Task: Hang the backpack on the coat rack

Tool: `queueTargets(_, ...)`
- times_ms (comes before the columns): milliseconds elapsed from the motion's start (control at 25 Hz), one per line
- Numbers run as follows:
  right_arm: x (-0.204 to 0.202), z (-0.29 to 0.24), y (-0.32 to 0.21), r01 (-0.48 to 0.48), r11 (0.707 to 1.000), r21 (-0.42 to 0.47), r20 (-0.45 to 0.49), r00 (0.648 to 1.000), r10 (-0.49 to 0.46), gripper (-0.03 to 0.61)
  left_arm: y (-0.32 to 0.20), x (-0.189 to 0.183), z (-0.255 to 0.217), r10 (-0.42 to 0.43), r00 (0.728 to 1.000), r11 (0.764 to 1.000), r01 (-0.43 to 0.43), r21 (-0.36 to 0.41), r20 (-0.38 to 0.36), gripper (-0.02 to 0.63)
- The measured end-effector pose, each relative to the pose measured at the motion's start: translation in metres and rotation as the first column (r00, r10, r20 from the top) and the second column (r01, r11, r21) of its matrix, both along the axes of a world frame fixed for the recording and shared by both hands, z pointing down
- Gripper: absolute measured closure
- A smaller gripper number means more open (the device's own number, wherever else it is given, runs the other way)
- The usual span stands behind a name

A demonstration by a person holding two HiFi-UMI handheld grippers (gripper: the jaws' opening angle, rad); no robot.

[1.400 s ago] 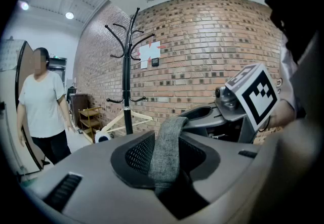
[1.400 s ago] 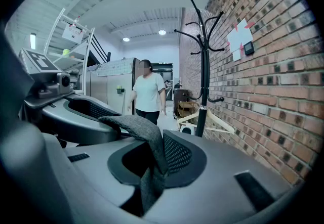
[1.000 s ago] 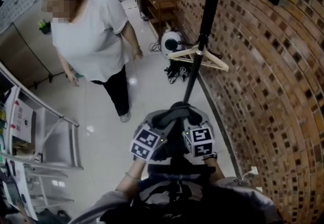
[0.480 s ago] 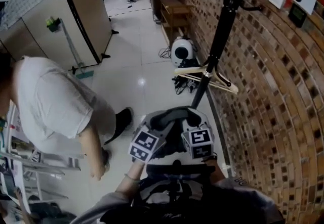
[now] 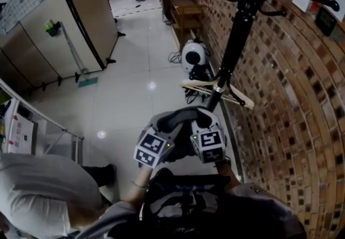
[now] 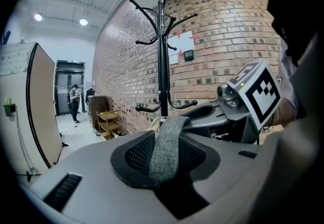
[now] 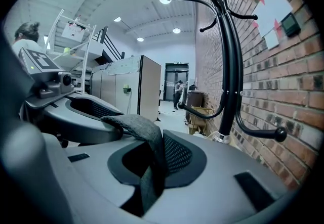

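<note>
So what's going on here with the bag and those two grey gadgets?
A person is holding a gripper in each hand. The left gripper and the right gripper are both clamped on the grey strap at the top of a dark backpack, which hangs below them. They face a black coat rack by the brick wall. The strap is not yet on any hook.

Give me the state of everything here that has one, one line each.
left gripper: shut on the top strap
right gripper: shut on the top strap
backpack: held up by its top strap, not hung yet
coat rack: upright, upper hooks bare
wooden hanger: hanging low on the coat rack, empty
</note>
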State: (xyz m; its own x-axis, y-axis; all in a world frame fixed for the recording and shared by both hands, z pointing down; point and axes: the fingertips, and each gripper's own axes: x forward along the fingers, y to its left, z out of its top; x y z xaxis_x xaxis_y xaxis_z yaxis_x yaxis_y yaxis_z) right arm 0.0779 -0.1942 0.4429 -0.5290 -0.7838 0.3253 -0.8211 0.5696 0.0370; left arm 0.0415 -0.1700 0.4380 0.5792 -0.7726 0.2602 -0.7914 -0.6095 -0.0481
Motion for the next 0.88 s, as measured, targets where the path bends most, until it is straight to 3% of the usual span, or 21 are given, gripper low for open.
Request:
queueTargets(280,0.003,0.000,-0.025,-0.046,0.999,-0.008,-0.027,0.999,0.046,0.529,-0.030,0.000,-0.005,0.040,0.999,0.999,-0.040,0.008,-0.009,0.483)
queueTargets(480,0.000,0.000,-0.039,-0.110,0.994,-0.011,-0.033,0.993,0.109,0.529,-0.047,-0.004,-0.004,0.120,0.993,0.993,-0.120,-0.006,-0.012,0.483)
queueTargets(720,-0.010,-0.002,-0.059,-0.232,0.973,0.003,-0.035,0.972,0.232,0.529,-0.072,-0.017,-0.009,0.251,0.968,0.968,-0.251,-0.010,0.001,0.483)
queueTargets(880,-0.017,-0.012,-0.075,-0.345,0.939,-0.001,0.006,0.939,0.345,0.529,-0.092,-0.022,-0.017,0.345,0.938,0.939,-0.345,0.001,0.015,0.482)
